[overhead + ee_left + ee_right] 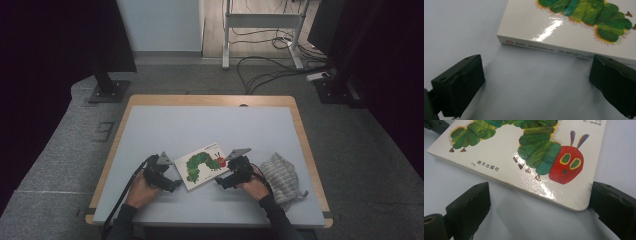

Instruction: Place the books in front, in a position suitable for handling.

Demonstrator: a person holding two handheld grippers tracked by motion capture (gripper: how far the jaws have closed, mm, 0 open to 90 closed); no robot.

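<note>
Book (204, 165): lies flat, cover up, on the near half of the desk (200, 125), about midway left to right, turned askew to the desk's edges. Green caterpillar with red head on a white glossy cover.
Left tool (167, 183): just beside the book's left edge, at the spine side; jaws wide apart, nothing between them but bare desk. In the left gripper view (534, 82) the right jaw stands close to the spine, contact uncertain.
Right tool (223, 181): at the book's near right corner; jaws apart, empty. In the right gripper view (537, 205) the rounded corner (576, 206) sits just beside the right jaw; touching or not, cannot tell.
Handling, judged: thick stiff board book, moderately light, not fragile. Glossy film will likely slip under hard pads. Flat on the desk, so no jaw fits under it without tipping an edge first.
Where to hold, judged: across the thickness at the spine (564, 51) or at the near long edge (506, 183), once lifted; or pin one side while the other tool raises the cover.
Cloth (283, 175): grey striped, crumpled, right of the right hand (254, 189), near the desk's right edge.
Open room: far half of the desk bare; space to slide the book away or leftward. Rightward crowded by cloth.
Edges: near desk edge close behind both hands.
</note>
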